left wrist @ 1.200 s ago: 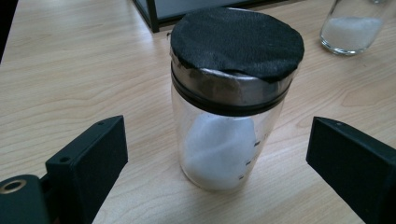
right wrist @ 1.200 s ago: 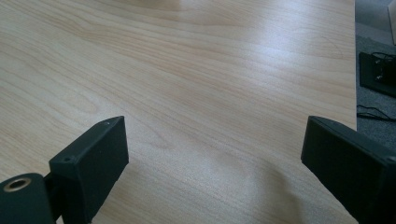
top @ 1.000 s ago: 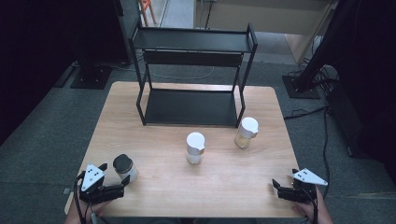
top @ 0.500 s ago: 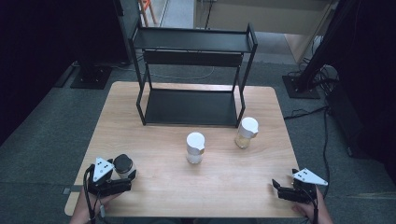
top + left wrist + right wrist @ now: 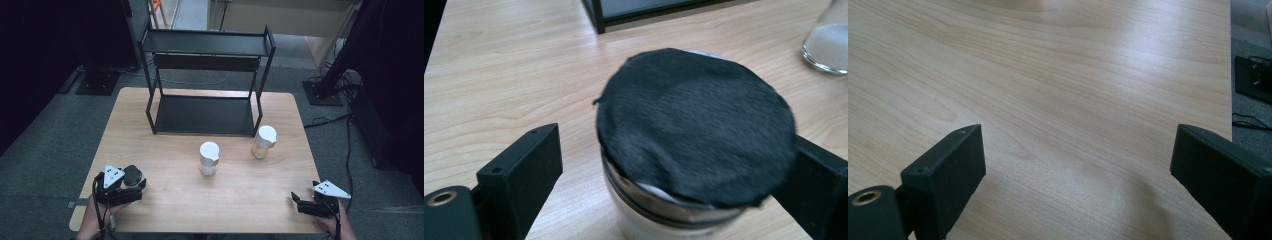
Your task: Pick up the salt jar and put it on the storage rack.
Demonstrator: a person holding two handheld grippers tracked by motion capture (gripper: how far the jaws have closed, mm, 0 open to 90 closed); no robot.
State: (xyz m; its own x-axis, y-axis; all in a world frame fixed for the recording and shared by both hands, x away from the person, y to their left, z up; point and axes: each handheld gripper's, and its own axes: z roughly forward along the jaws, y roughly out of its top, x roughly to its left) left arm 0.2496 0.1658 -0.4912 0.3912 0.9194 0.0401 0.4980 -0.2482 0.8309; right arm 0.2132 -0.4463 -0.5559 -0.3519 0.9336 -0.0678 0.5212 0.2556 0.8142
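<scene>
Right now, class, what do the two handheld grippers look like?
Both the left gripper and right gripper are black, each topped by a grey three-cornered plate with dark dots. Their jaws are flat, blocky and black. A black cable trails from each.

In the left gripper view, the base of the black-lidded jar [image 5: 684, 165] between the jaws is cut off by the bottom edge, and its contents cannot be told. Whether the far-side jaw touches it is hidden behind the lid. Beyond the jaws, a glass jar [image 5: 829, 45] is cut off at the right edge.
</scene>
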